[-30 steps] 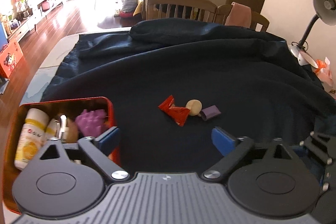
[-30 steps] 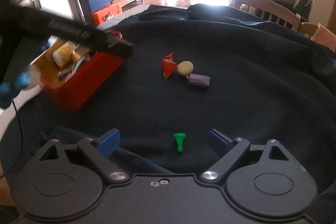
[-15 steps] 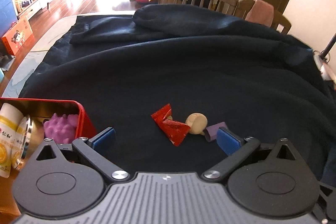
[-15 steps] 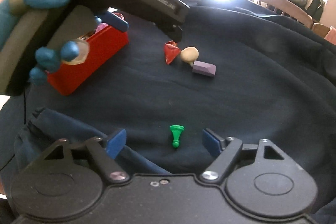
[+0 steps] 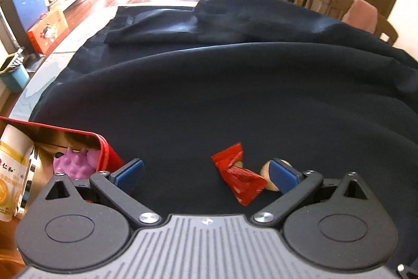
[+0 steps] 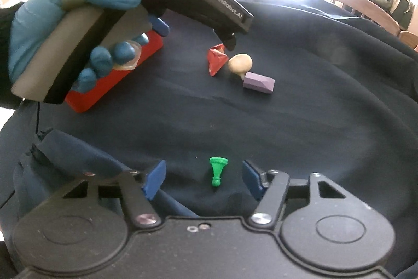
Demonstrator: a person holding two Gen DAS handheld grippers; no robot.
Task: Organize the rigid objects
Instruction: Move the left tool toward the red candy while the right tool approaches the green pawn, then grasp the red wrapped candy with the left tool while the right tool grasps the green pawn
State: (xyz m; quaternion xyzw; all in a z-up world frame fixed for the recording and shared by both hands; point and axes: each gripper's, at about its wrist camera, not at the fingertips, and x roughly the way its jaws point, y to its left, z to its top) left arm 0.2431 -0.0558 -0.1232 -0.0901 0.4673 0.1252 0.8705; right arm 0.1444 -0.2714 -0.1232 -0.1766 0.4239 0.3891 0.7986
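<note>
A: Where is the thing to take now?

B: The green pawn [image 6: 217, 171] lies on its side on the dark cloth [image 6: 287, 122] of the desk, between the two pads of the right tongs [image 6: 203, 178]. Its base points away from the camera. The jaws are closing, but the pads do not touch it yet, so nothing is held.

A: How should the closing go?

B: I think the pawn sits a little nearer to the right pad. It would be better to centre the tongs first, so one pad does not push it away. Also keep the tips low, because the pawn is small and the cloth has folds.

A: And the left side?

B: The left tongs [image 5: 206, 175] are spread wide and empty, over the red wrapper [image 5: 239, 178]. The right pad covers part of the beige piece [image 5: 266, 173]. The purple block [image 6: 258, 83] is just beside.

A: Where should they go?

B: Probably into the red tin [image 5: 105, 151], which already holds a bottle [image 5: 13, 169] and a spiky purple toy [image 5: 74, 164].
</note>
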